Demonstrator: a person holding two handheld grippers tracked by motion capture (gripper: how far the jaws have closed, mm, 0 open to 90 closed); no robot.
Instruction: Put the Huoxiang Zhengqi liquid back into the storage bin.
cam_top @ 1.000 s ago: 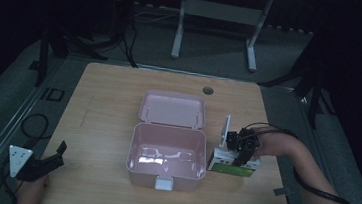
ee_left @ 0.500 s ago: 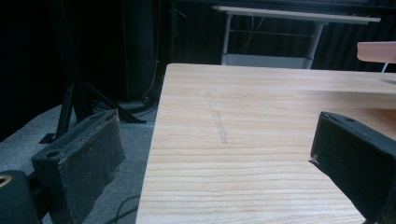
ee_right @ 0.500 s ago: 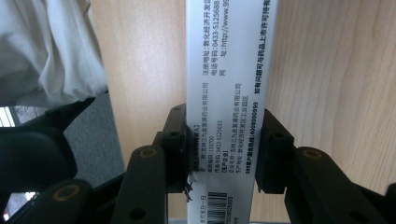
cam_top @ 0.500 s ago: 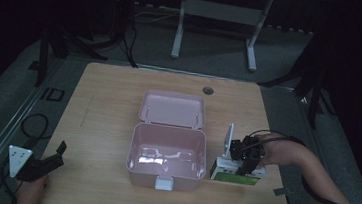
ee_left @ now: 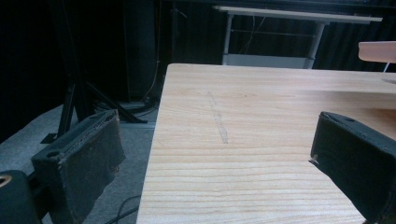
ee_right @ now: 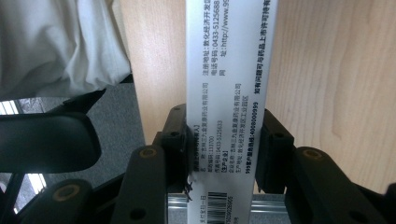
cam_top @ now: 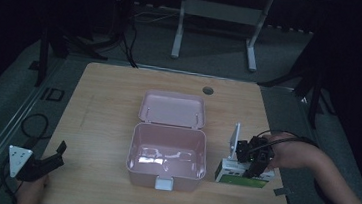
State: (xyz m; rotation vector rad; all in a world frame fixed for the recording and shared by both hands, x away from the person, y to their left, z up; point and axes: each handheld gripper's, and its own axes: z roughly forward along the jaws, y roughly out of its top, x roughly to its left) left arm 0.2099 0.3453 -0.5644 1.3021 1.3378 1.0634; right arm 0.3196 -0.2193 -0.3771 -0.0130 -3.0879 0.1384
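An open pink box [cam_top: 166, 161] stands mid-table with its lid [cam_top: 172, 108] thrown back. Just right of it, my right gripper [cam_top: 253, 162] is shut on a white and green medicine carton [cam_top: 242, 177] held low over the table [cam_top: 103, 104]. In the right gripper view the carton's white printed face [ee_right: 226, 70] runs up between the pads [ee_right: 175, 135], with my right gripper [ee_right: 224, 144] clamped on both of its sides. My left gripper [cam_top: 45, 164] hangs at the table's front left corner. In its own view my left gripper [ee_left: 215, 154] stands wide open, with nothing between the jaws.
The pink box is bare inside. The table's front edge [ee_right: 135, 70] lies close to the carton, with white cloth [ee_right: 56, 42] and grey floor beyond it. A round cable hole [cam_top: 208, 90] sits near the far edge. A corner of the pink lid [ee_left: 378, 50] shows at far right.
My right gripper has carried the carton a little toward the table's front edge. The left gripper has stayed put.
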